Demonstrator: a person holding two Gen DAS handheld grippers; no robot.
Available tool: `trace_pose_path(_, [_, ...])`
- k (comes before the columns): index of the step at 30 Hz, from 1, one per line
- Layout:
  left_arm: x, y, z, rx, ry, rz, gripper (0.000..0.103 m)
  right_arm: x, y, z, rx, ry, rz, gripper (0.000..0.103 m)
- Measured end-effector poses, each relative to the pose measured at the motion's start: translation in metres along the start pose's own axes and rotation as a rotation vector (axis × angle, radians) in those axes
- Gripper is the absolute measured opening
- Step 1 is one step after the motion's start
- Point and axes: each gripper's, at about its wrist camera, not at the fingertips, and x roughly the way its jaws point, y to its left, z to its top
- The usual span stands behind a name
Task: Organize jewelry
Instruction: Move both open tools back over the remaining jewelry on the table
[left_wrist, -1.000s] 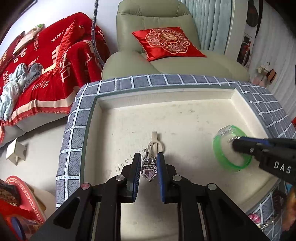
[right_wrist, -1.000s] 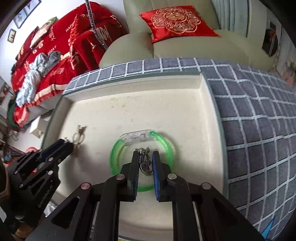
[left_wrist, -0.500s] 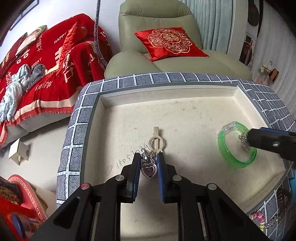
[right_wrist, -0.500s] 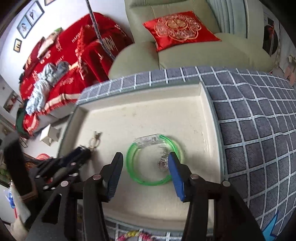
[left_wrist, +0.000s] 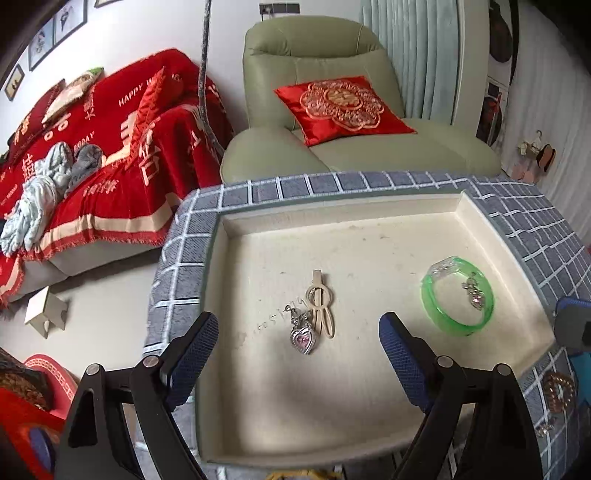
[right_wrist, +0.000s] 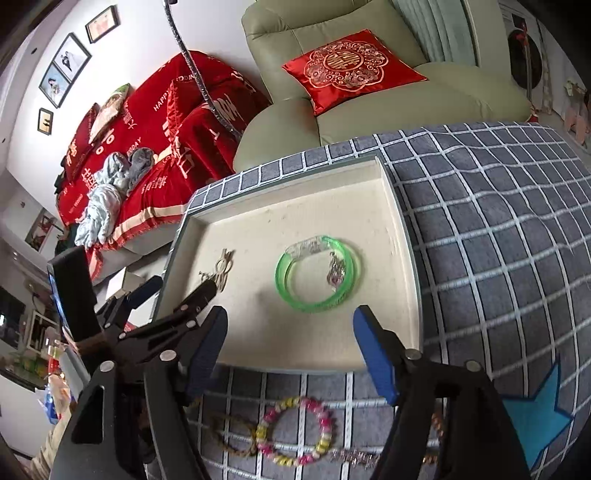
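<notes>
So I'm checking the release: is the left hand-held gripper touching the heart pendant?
Apart. The left wrist view shows the left hand-held gripper opening, its pads clear either side of the heart pendant.

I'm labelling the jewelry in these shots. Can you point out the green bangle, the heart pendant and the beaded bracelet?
green bangle (left_wrist: 431, 309): left wrist view, its left rim.
heart pendant (left_wrist: 303, 338): left wrist view, the pink heart centre.
beaded bracelet (right_wrist: 320, 441): right wrist view, a yellow bead, lower right.

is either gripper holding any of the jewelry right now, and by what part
Nothing is held. The left gripper is opening, with the silver heart pendant lying loose in the cream tray. The right gripper is opening too, empty, short of the green plastic bangle.
</notes>
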Motion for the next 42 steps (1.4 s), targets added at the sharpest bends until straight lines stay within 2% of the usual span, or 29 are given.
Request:
trace_pose_path(5, [-0.029, 0.008, -0.011, 0.005, -0.036, -0.026, 0.101, -0.021, 0.000, -0.018, 0.005, -0.048, -0.007, 0.084])
trace_pose_path(8, [-0.043, 0.015, -0.024, -0.012, -0.033, -0.030, 0.101, -0.033, 0.000, -0.030, -0.016, -0.078, -0.028, 0.103])
trace_pose_path(13, [-0.063, 0.023, -0.047, -0.049, -0.020, -0.055, 0.101, -0.056, 0.004, -0.051, -0.062, -0.124, -0.043, 0.103])
trace_pose_path(16, [-0.074, 0.027, -0.065, -0.082, -0.007, -0.077, 0.101, -0.062, 0.003, -0.063, -0.068, -0.076, -0.044, 0.103])
trace_pose_path(20, [-0.081, 0.023, -0.087, -0.093, 0.009, -0.070, 0.101, -0.063, -0.003, -0.087, -0.052, -0.007, -0.038, 0.103])
trace_pose_path(28, [-0.077, 0.017, -0.121, -0.106, 0.075, -0.074, 0.101, -0.060, -0.015, -0.143, -0.059, 0.062, -0.111, 0.103])
trace_pose_path(34, [-0.071, 0.023, -0.127, -0.143, 0.100, -0.044, 0.101, -0.053, -0.017, -0.166, -0.091, 0.091, -0.163, 0.103])
trace_pose_path(42, [-0.060, 0.033, -0.125, -0.186, 0.115, -0.037, 0.101, -0.046, -0.018, -0.171, -0.093, 0.109, -0.182, 0.103])
